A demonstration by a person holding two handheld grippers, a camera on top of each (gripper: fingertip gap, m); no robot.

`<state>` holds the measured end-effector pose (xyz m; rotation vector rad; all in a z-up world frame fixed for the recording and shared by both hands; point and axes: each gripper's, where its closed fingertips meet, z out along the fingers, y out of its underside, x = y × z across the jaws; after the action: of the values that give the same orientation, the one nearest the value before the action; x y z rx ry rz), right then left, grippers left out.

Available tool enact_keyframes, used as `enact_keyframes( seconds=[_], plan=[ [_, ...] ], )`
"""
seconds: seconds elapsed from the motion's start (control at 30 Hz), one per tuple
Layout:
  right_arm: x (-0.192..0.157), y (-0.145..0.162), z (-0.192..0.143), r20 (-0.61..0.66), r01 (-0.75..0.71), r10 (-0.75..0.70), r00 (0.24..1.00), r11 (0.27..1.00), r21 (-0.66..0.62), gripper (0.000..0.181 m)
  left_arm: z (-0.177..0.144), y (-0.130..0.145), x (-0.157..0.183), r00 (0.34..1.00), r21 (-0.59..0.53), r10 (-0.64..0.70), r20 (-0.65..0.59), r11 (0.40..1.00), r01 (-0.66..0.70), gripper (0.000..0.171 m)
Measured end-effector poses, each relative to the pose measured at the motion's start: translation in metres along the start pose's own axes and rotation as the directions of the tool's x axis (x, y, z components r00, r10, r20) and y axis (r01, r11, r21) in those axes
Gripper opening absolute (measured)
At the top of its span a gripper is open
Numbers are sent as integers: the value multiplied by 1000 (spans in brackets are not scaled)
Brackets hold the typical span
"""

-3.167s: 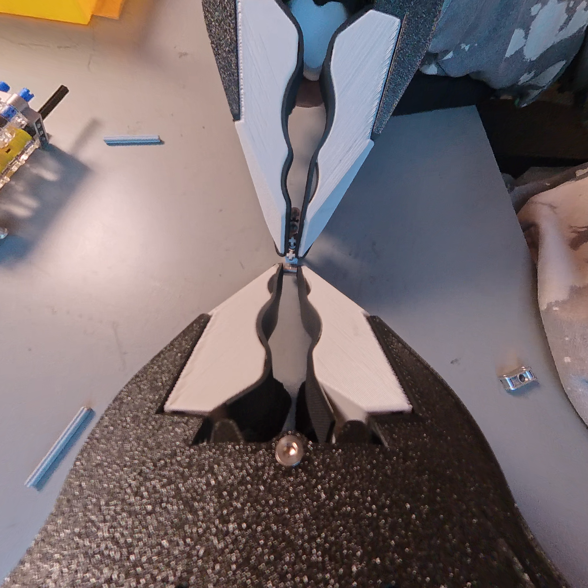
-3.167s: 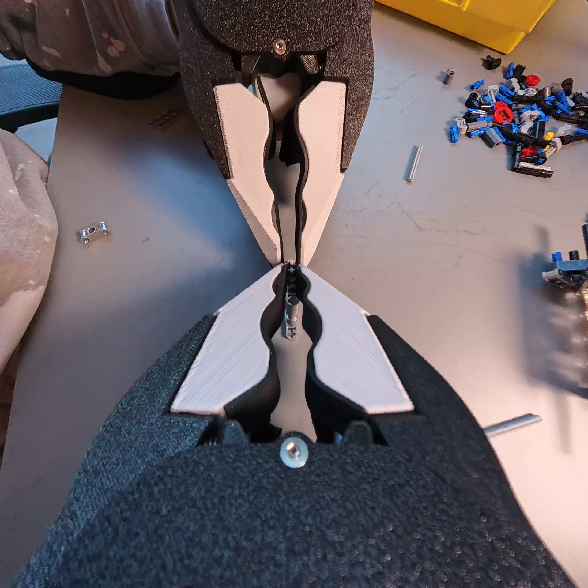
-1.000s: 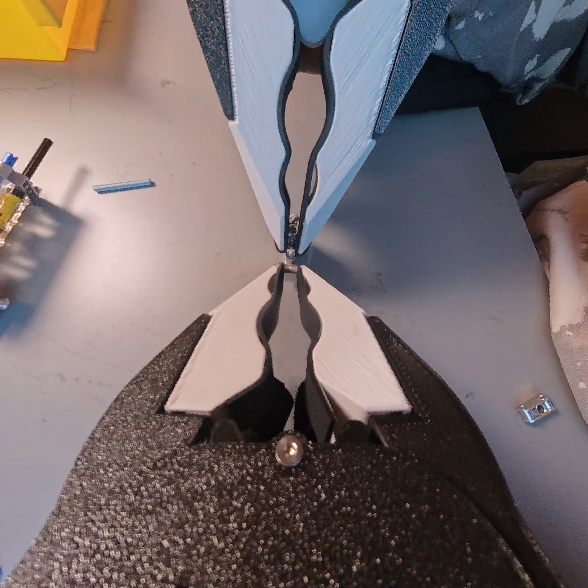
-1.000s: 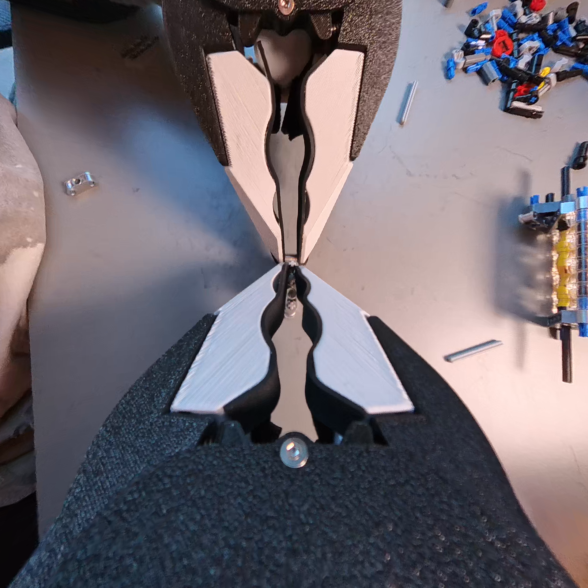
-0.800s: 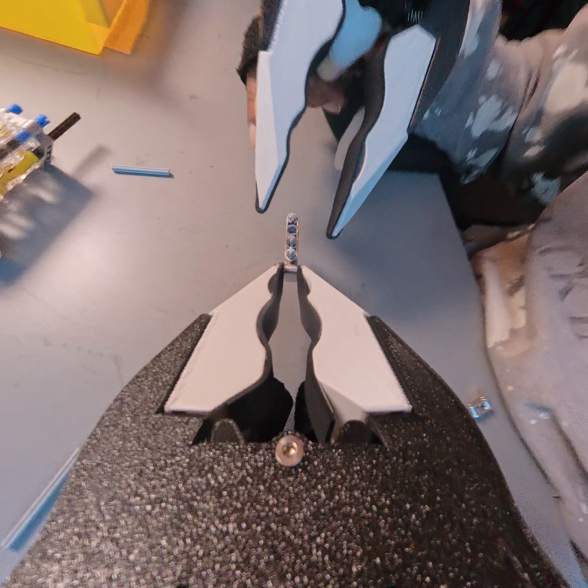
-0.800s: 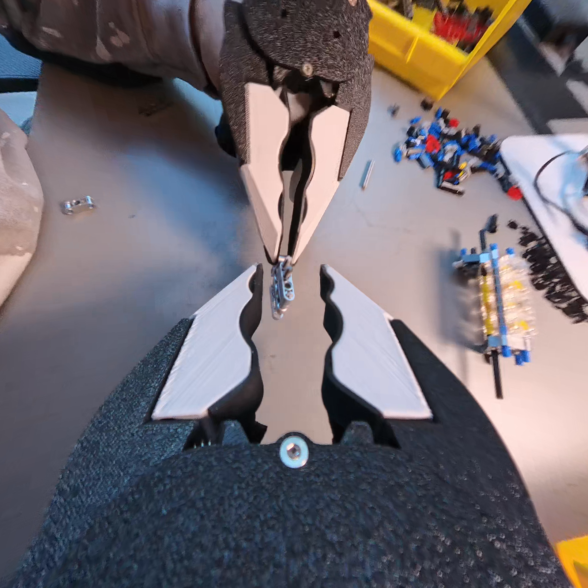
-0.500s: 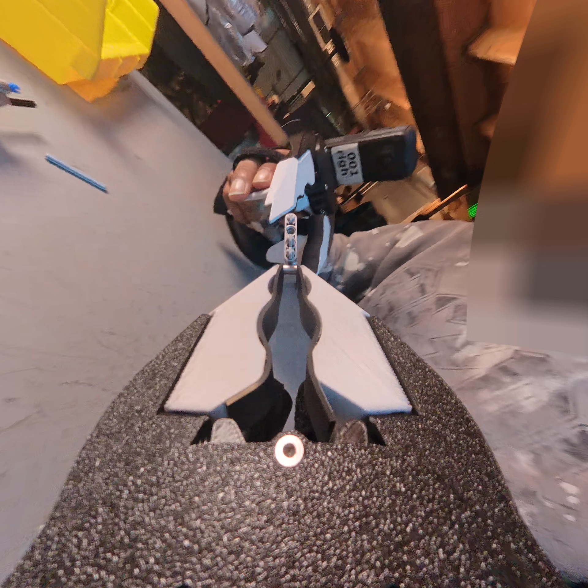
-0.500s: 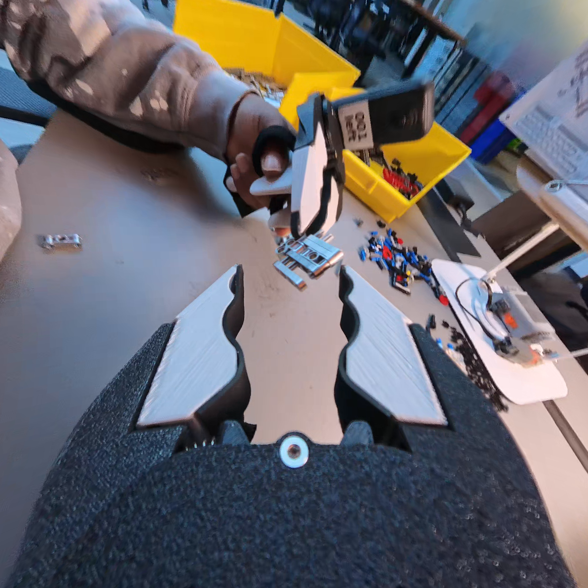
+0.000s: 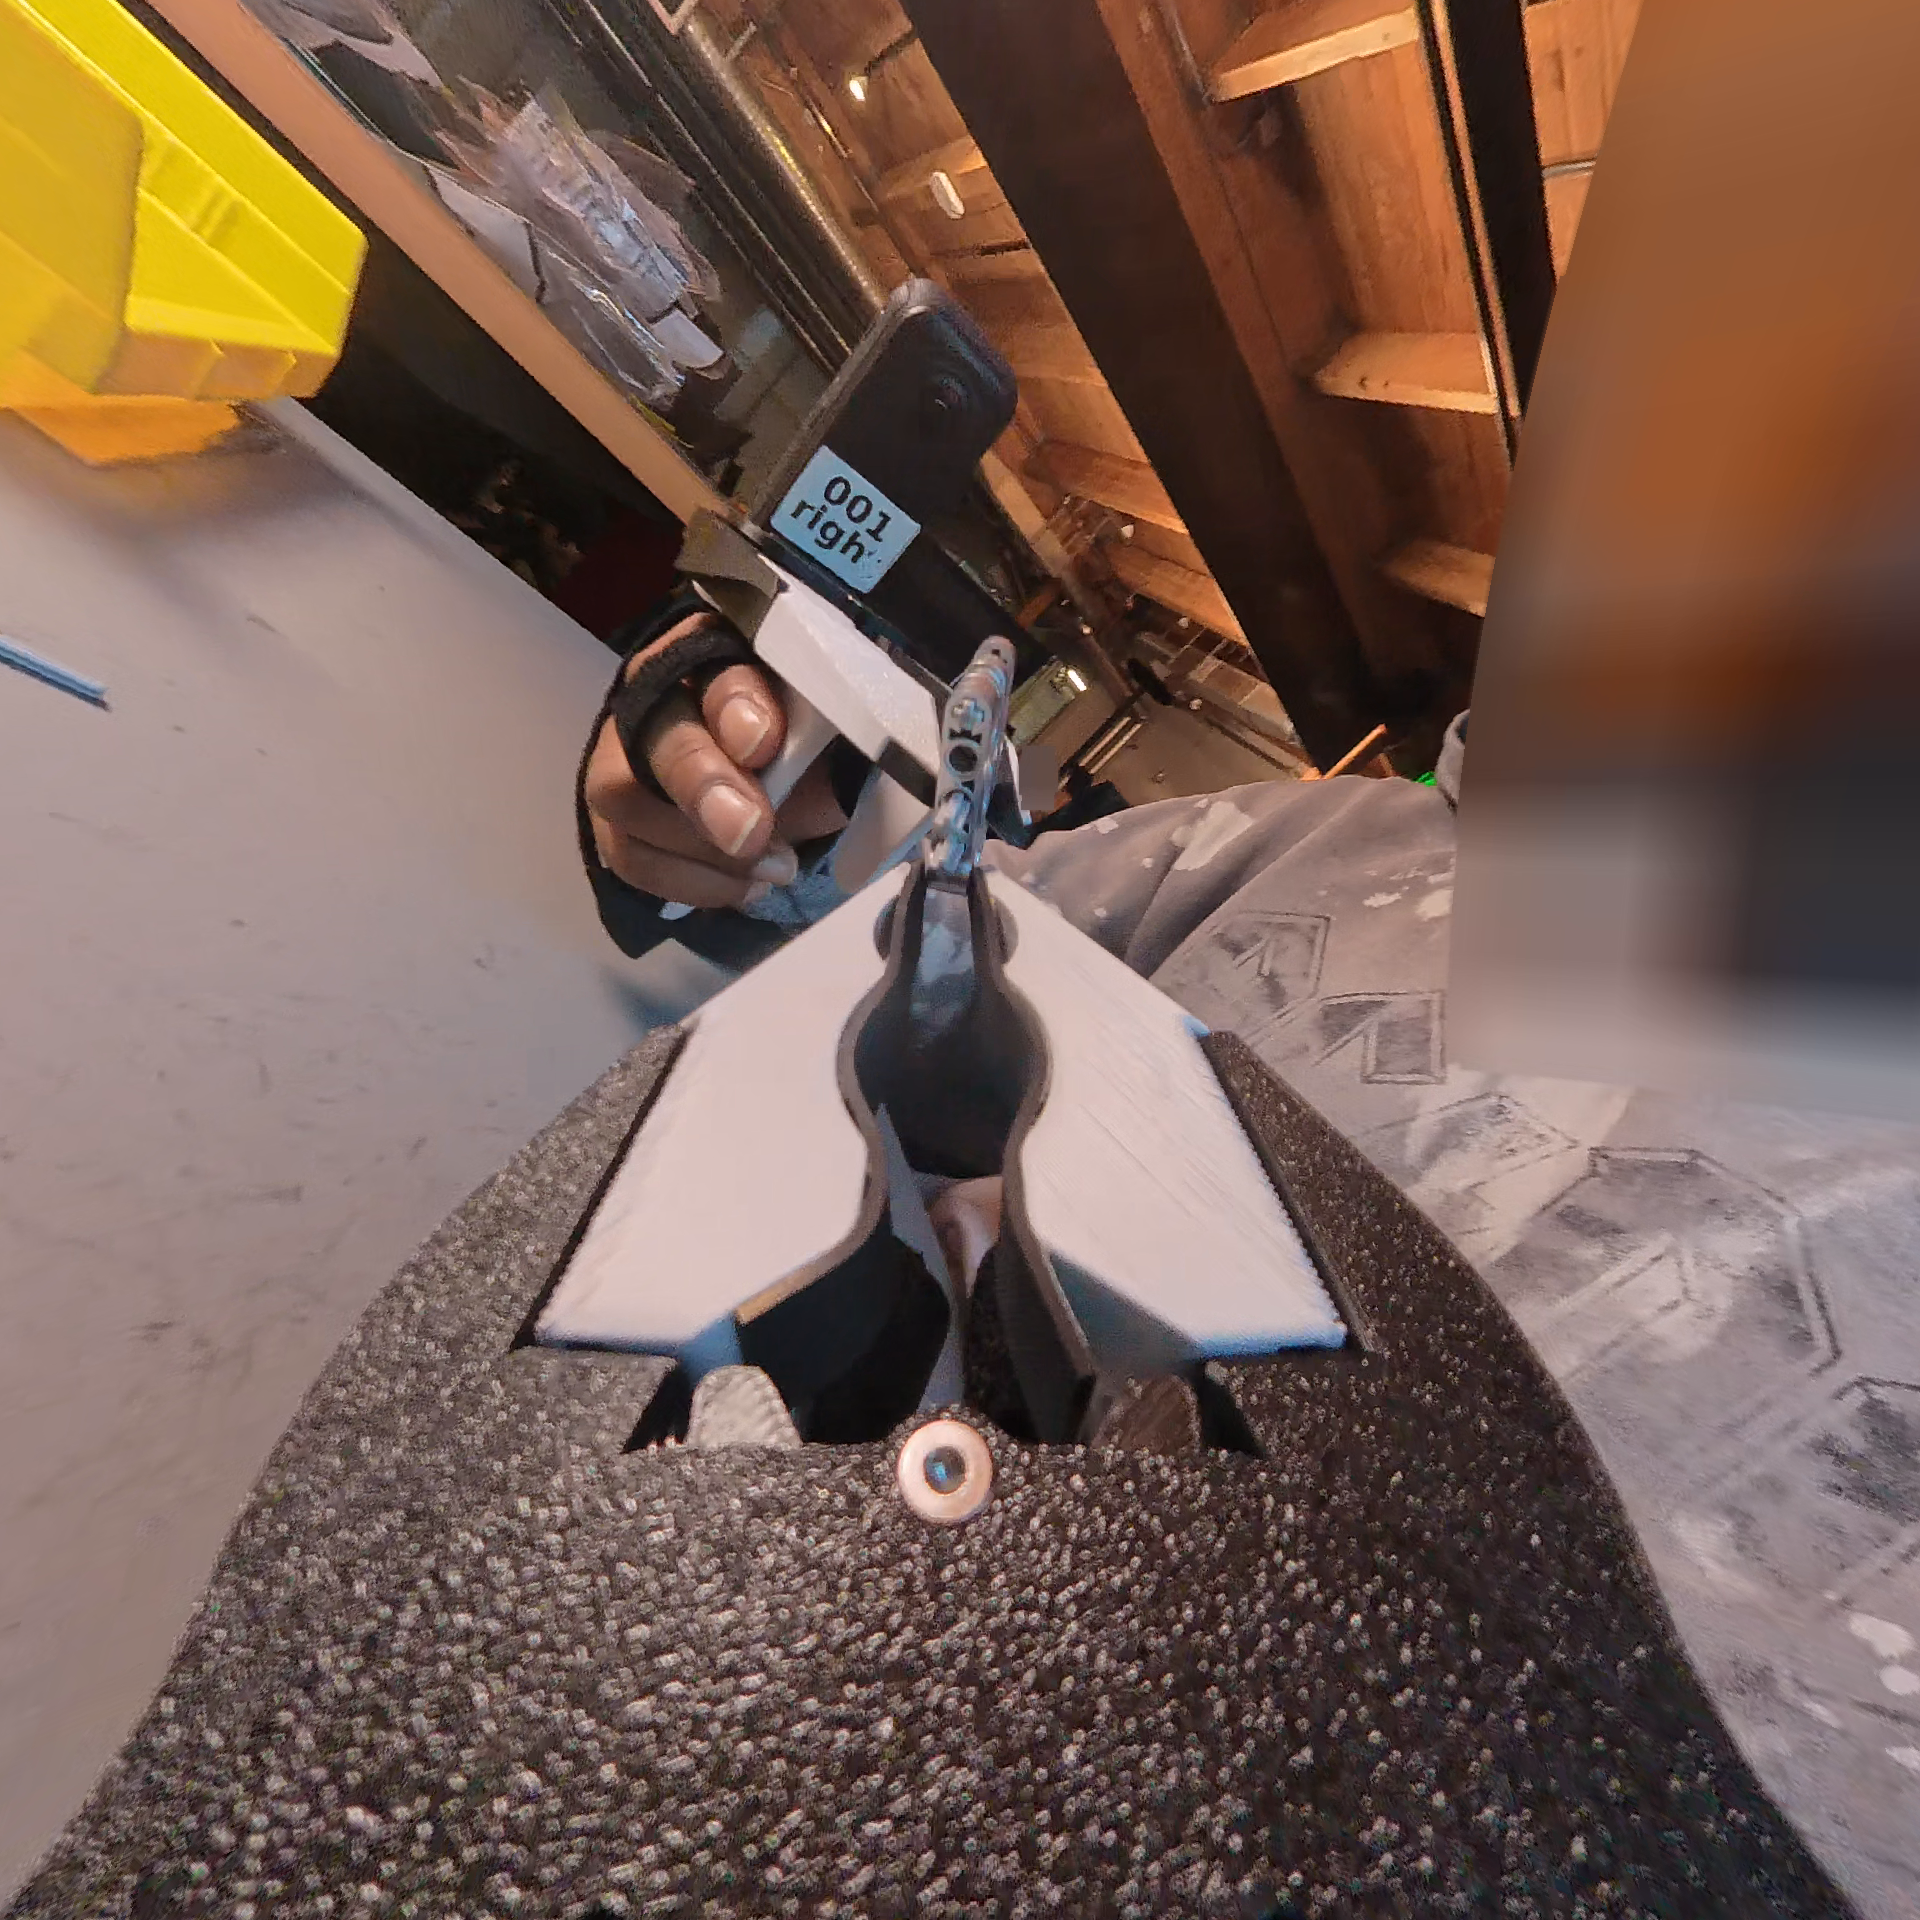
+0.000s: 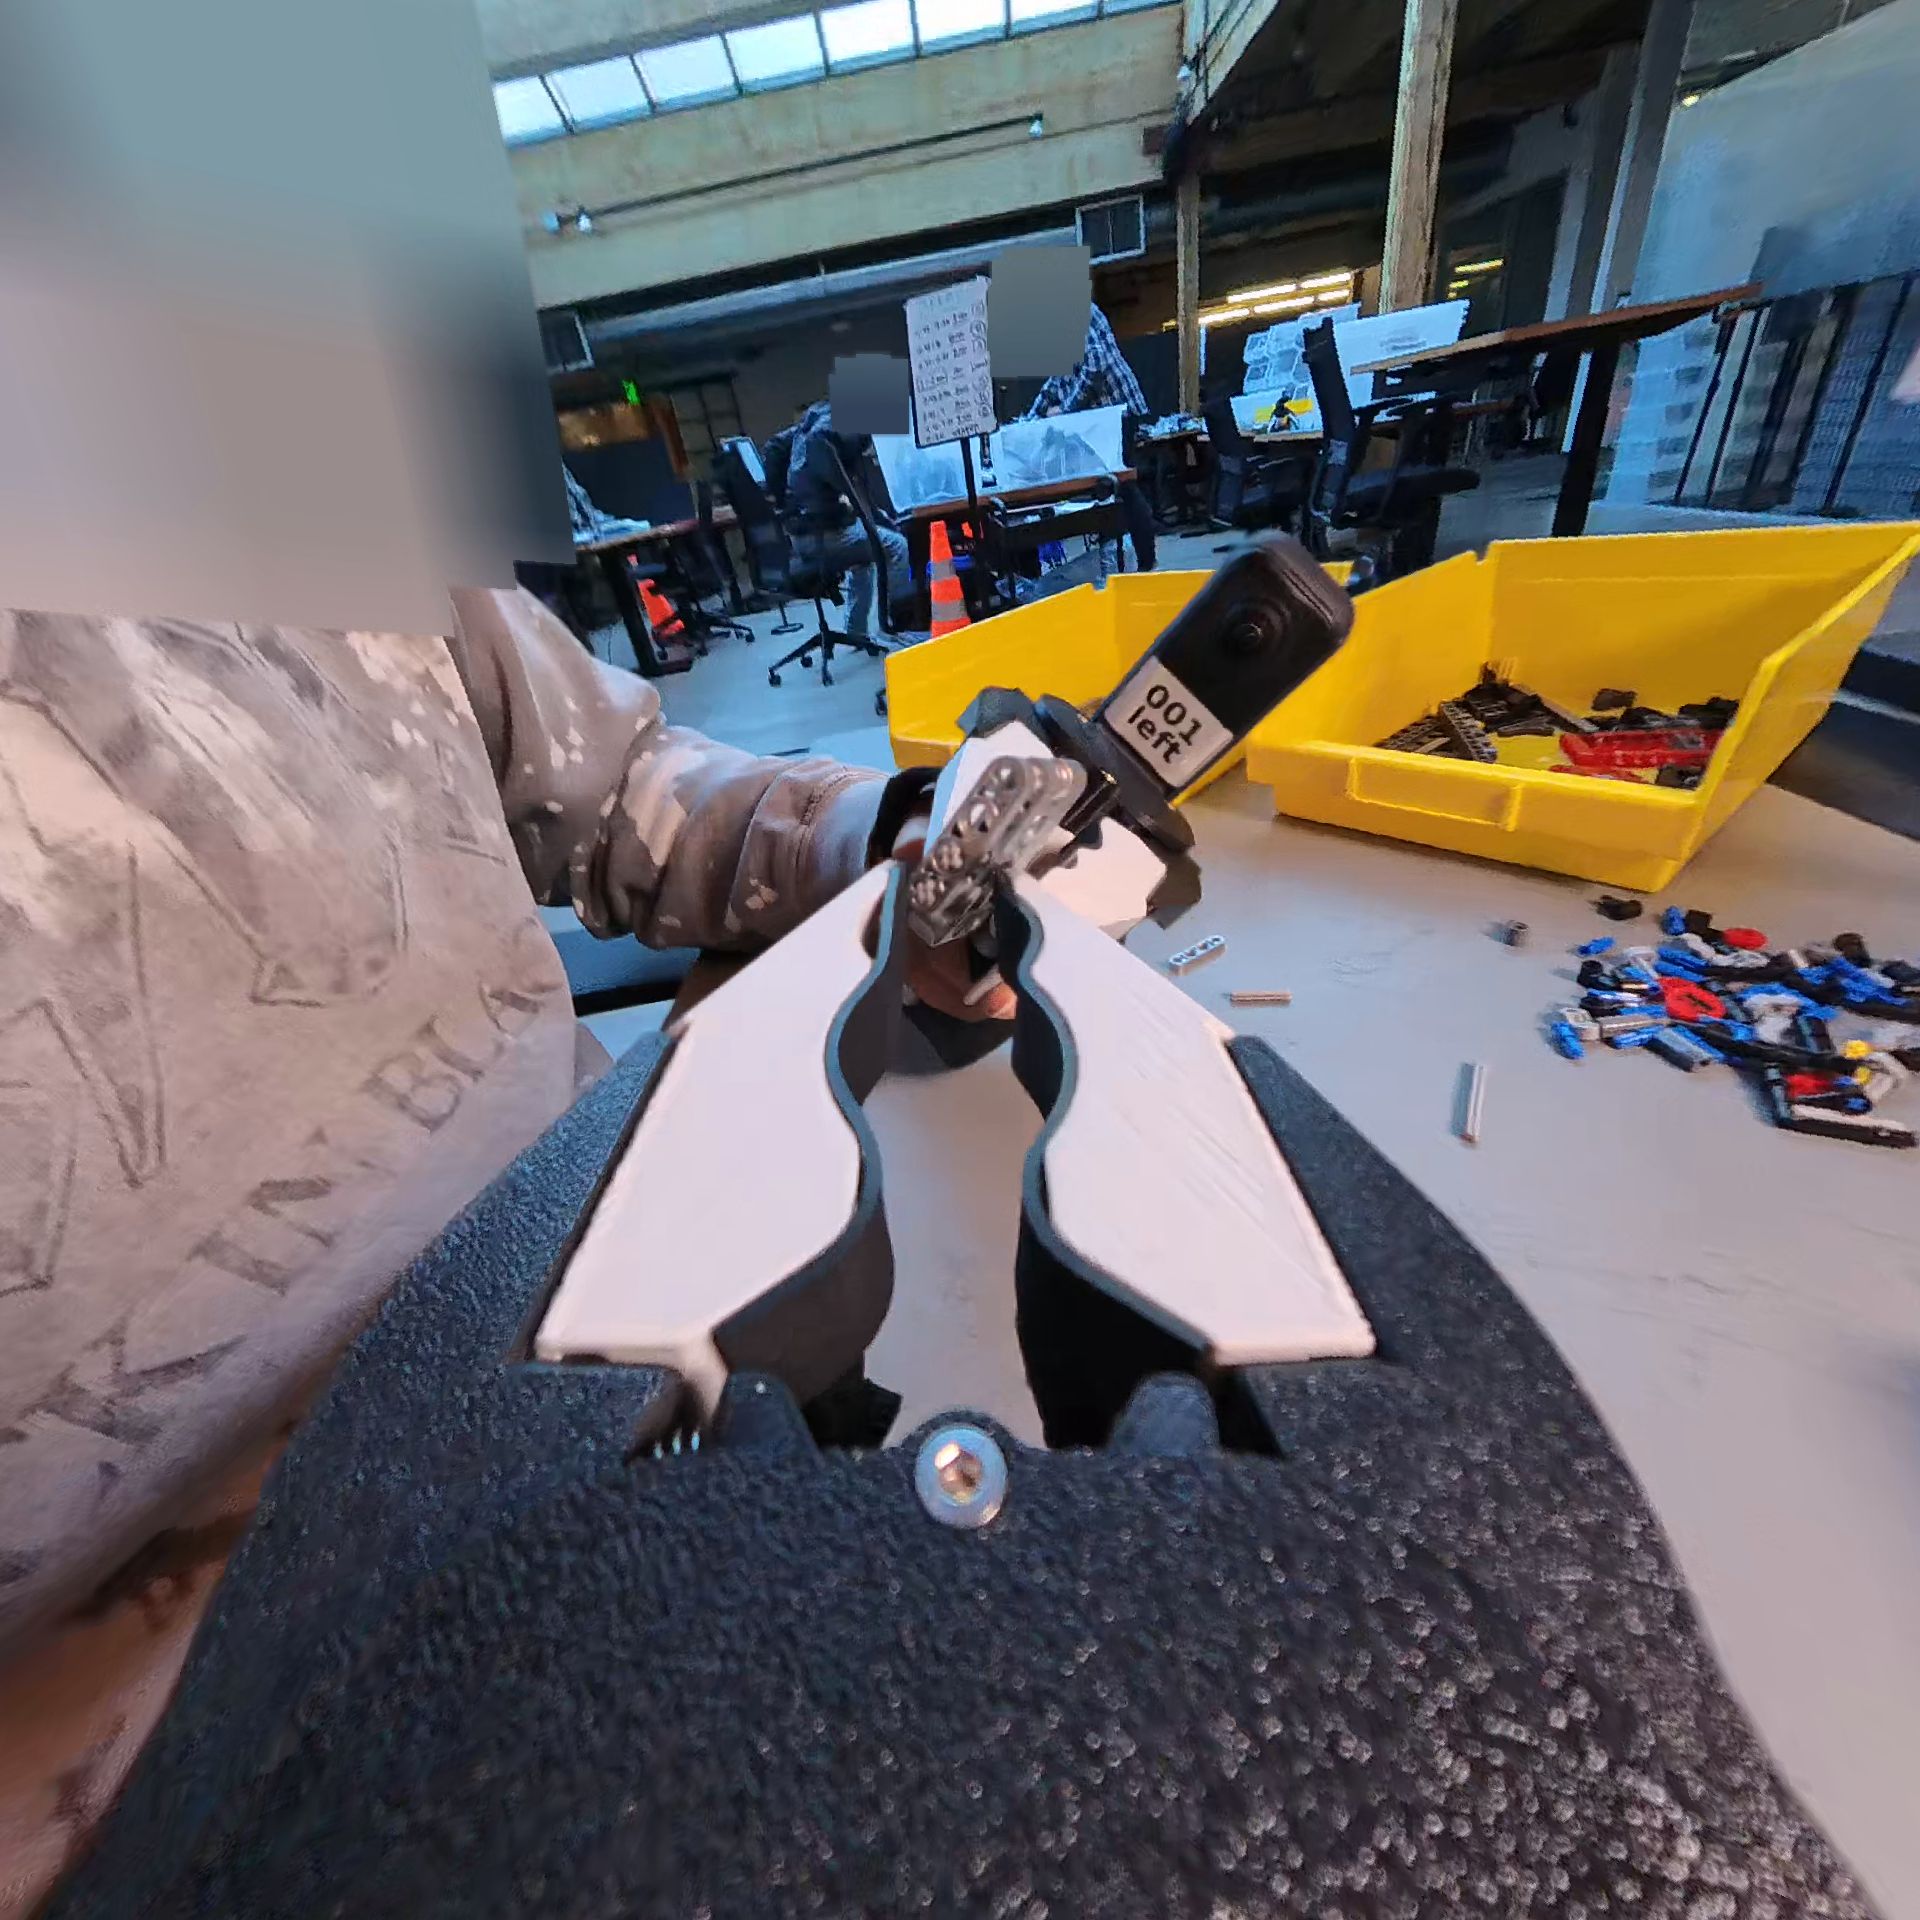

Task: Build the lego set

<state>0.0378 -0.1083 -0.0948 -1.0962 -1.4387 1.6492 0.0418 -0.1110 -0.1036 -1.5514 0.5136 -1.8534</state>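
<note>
- Both grippers are now raised off the bench (image 10: 1558,1299) and tilted up toward the room, whereas 3.2 s ago they met tip to tip low over its grey surface
- Left gripper (image 9: 951,883): its fingers are pressed together on the lower end of a small grey perforated beam (image 9: 971,748), as in the earlier frames; the beam stands up out of the tips, edge-on in the left wrist view
- Right gripper (image 10: 943,894): it pinched the same beam 1.0 s ago, then let go and spread wide; its fingers have since narrowed again but are not together
- In the right wrist view the beam's near end sits between the right fingertips, flat face toward the camera; I cannot tell whether they press on it or only flank it
- So the beam is in the air between the two grippers, certainly carried by the left one, well above the bench
- A person's hand (image 9: 686,790) grips the handle of the right gripper just behind the beam, with a pale patterned sleeve beside it
- On the bench beyond lie a pile of small blue, black and red parts (image 10: 1745,1008), a short grey rod (image 10: 1470,1101) and two yellow bins (image 10: 1558,790), the nearer holding dark and red pieces
- Farther back are desks, chairs and people, too far off to say more
</note>
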Motion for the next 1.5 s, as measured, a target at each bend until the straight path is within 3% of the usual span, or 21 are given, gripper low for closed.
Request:
enact_keyframes(
  seconds=[0.13,0.33,0.57,0.77,0.83,0.97,1.03,1.13,1.5],
  plan=[
    [9,1,0,-17,-78,78,997,997,3,10,-1,0,-6,992,-22,95,78,995,-94,6],
    [15,13,-2,-7,-211,211,977,976,-60,6,-3,12,-18,960,-156,212,184,970,-184,8],
    [18,36,-1,-33,-290,288,957,940,-181,5,-18,10,-33,894,-269,322,312,932,-242,22],
    [20,58,1,-89,-264,248,965,915,-305,6,-16,26,-42,887,-346,321,331,916,-202,6],
    [25,59,1,-127,-214,182,975,921,-324,6,-16,23,-46,890,-303,293,350,934,-188,6],
    [46,33,-4,-273,49,-127,954,960,-276,22,-20,-7,-47,933,-21,99,346,995,-98,6],
    [54,20,-7,-360,235,-341,869,922,-307,37,-25,-21,-49,949,121,-13,315,992,-27,6],
    [60,15,-7,-413,398,-556,722,821,-410,38,-28,-30,-51,959,244,-123,255,968,60,6],
    [66,24,1,-421,435,-654,628,744,-507,39,-18,-31,-48,957,337,-224,185,929,153,6]
  ],
)
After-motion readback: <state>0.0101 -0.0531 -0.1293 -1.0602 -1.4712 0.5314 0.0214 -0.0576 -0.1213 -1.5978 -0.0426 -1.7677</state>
